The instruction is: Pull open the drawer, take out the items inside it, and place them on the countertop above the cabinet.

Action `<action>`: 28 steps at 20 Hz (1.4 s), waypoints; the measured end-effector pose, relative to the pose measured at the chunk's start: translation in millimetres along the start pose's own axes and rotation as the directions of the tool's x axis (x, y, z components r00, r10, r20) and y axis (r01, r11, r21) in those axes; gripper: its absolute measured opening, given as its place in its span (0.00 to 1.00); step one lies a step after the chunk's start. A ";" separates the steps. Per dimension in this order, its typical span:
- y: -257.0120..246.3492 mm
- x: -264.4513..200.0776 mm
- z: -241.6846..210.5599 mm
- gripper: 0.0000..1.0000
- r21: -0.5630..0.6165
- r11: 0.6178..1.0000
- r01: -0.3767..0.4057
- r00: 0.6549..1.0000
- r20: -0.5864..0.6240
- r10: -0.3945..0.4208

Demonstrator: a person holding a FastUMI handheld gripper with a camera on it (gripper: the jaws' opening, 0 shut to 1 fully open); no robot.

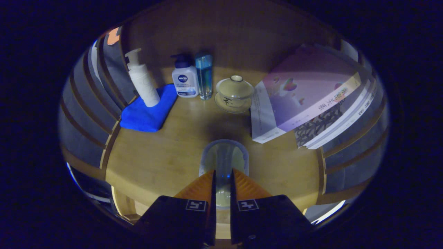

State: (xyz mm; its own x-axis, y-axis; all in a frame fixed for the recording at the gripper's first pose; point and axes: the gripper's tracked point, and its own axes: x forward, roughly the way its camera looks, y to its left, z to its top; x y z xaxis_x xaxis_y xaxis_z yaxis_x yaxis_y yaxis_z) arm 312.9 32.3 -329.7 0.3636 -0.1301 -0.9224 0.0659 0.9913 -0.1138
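Pale wood countertop [162,155], smooth, satin sheen, fine grain. Clear glass cup [224,155], glossy, pinched between ribbed orange fingers [202,186], likely matt rubber or plastic, of the gripper [223,183]; black matt plastic behind. Soft blue cloth [148,110], fuzzy nap. White plastic pump bottle [143,81], matt. Second pump bottle [185,81], glossy white plastic. Tall blue bottle [204,74], clear and shiny. Glazed ceramic lidded teacup [235,91], smooth. Paper books [304,97], top cover faintly glossy.
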 end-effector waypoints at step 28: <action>28.6 -161.2 -138.9 0.82 -0.081 0.995 -0.053 0.882 0.463 0.085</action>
State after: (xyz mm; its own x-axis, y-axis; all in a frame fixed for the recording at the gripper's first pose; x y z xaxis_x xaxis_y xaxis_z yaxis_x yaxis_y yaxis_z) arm 127.0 84.3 -235.5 0.7569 -0.0398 -0.6524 -0.0290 0.9951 -0.0944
